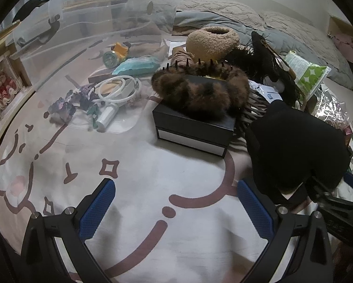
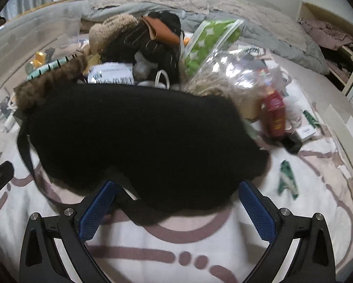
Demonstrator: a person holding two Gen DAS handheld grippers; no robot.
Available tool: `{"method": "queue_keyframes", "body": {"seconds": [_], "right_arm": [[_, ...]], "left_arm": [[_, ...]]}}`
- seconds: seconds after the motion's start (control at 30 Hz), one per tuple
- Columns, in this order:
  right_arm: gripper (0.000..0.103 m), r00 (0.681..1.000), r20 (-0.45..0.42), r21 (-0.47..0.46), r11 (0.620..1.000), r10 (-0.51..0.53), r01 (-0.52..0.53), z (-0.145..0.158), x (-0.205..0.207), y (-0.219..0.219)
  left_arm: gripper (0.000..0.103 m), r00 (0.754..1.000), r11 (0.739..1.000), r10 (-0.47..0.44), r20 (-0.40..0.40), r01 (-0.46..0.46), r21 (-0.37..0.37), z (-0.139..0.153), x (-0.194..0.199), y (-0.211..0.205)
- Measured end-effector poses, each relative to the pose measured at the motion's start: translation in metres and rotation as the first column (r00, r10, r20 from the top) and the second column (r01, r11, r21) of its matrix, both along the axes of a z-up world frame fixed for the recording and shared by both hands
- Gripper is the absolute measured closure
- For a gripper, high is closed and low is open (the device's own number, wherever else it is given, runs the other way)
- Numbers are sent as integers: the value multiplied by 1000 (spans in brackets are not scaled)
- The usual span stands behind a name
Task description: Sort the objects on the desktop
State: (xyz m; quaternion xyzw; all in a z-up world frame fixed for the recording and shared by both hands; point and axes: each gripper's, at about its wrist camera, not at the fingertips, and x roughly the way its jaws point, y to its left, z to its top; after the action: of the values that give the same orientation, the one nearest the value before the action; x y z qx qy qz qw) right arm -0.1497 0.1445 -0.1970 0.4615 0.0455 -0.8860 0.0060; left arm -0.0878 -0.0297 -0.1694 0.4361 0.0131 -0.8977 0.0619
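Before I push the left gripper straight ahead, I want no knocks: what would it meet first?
Probably the black box with the brown furry clip on top. The left gripper is open over bare patterned cloth, and the box lies just right of centre; depth is uncertain.

- Ahead of my left gripper (image 1: 176,205), the patterned cloth (image 1: 141,184) lies bare up to the black box (image 1: 193,129).
- A black sleep mask (image 2: 141,141) fills the way before my right gripper (image 2: 176,205).
- Piled clutter (image 2: 152,47) walls off everything behind it.

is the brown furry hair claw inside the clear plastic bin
No, the brown furry hair claw lies on top of the black box, out on the cloth to the right of the clear plastic bin.
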Motion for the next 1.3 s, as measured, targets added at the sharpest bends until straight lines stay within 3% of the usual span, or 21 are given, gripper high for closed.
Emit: {"method": "queue_keyframes", "body": {"seconds": [0.13, 0.4, 0.6, 0.8, 0.97, 1.3], "right_arm": [[0, 1000, 23, 39, 999, 10, -11, -13, 3, -10], [0, 997, 57, 0, 999, 46, -46, -17, 26, -4], [0, 997, 59, 1, 999, 45, -45, -19, 34, -4], [0, 998, 46, -24, 999, 45, -44, -16, 42, 4], [0, 999, 6, -95, 995, -37, 37, -6, 53, 26], [0, 992, 16, -119, 985, -123, 124, -2, 36, 48]], "left_arm": [[0, 1000, 1000, -4, -5, 4, -4, 0, 1, -2], [0, 1000, 999, 4, -5, -4, 35, 1, 4, -8], [0, 999, 994, -42, -15, 43, 96, 0, 2, 4], [0, 994, 986, -102, 31, 97, 136, -15, -10, 28], [0, 993, 995, -84, 85, 78, 69, -33, -17, 33], [0, 997, 998, -15, 75, 20, -63, -35, -14, 19]]}}
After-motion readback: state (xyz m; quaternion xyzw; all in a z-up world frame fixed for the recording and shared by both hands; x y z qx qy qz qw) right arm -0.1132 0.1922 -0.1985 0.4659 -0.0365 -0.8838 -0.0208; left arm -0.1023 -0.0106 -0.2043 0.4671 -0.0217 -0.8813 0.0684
